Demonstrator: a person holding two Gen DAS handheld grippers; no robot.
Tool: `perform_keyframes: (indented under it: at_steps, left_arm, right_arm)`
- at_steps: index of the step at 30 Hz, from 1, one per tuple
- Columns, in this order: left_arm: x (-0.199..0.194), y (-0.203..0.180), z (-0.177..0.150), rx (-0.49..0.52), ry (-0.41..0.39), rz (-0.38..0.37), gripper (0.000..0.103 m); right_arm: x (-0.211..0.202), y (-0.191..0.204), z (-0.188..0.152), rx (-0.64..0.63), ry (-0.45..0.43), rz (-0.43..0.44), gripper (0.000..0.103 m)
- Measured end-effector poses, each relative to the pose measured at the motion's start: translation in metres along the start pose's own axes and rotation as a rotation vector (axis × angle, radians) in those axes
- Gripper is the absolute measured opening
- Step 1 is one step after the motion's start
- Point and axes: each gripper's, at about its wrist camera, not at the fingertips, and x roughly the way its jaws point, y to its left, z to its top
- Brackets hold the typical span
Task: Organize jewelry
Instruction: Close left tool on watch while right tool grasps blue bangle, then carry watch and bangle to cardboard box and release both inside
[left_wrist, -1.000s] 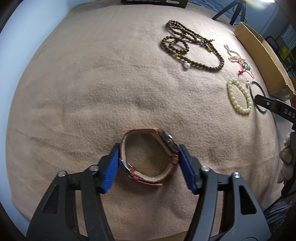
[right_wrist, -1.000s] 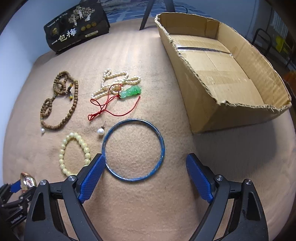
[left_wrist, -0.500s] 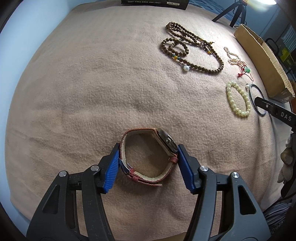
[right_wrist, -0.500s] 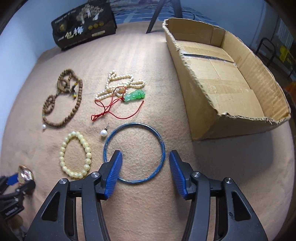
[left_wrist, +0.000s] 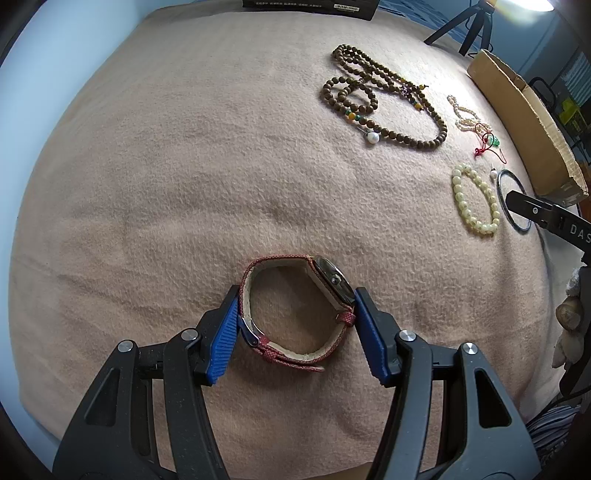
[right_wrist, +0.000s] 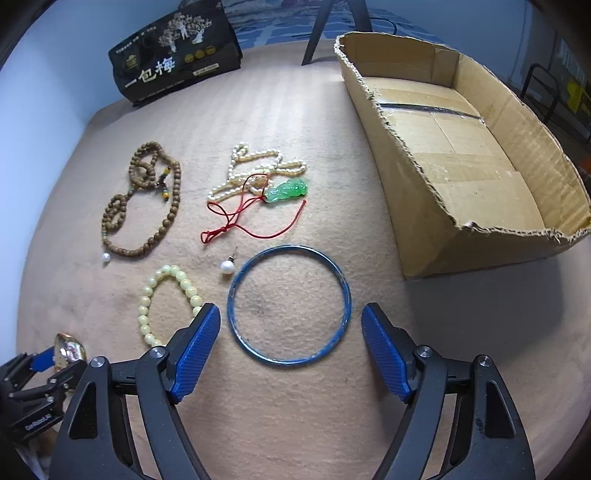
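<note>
A watch (left_wrist: 330, 280) with a red woven strap hangs just over the tan blanket, and my left gripper (left_wrist: 295, 314) is shut on it: one pad presses the buckle side, the other the case. A thin blue bangle (right_wrist: 291, 248) lies flat on the blanket. My right gripper (right_wrist: 290, 317) straddles its near half with both pads clear of the ring, and its jaws are opening. In the right wrist view the left gripper (right_wrist: 48, 360) and the watch (right_wrist: 68, 349) show at the lower left.
Beyond the bangle lie a yellow bead bracelet (right_wrist: 184, 284), a pearl earring (right_wrist: 227, 266), a brown bead necklace (right_wrist: 173, 206), a pearl strand (right_wrist: 258, 162) and a green pendant (right_wrist: 288, 190) on red cord. An open cardboard box (right_wrist: 461, 147) stands to the right, a black packet (right_wrist: 173, 62) at the back.
The right jaws closed in over the bangle, then spread wide again; the bangle still lies on the blanket. The left gripper keeps hold of the watch and has not moved.
</note>
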Motion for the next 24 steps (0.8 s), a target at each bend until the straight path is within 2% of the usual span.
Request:
perform_keyframes:
  at_steps: [8,10,17,24]
  left_arm:
    - [-0.001,-0.002,-0.001,0.011,-0.005,0.01,0.061]
    - [-0.001,-0.003,0.0,0.01,-0.008,0.013,0.061]
    - [-0.01,-0.009,0.008,0.002,-0.036,-0.002,0.06]
    - [-0.031,-0.029,0.022,0.009,-0.093,-0.049,0.06]
  right_arm:
    - [0.011,0.021,0.0,-0.122,-0.003,-0.105,0.079]
    - [0.01,0.022,0.0,-0.114,-0.002,-0.101,0.072]
    - [-0.006,0.015,-0.008,-0.123,-0.004,-0.07,0.072]
    - [-0.042,0.017,-0.009,-0.171,-0.061,-0.043,0.072]
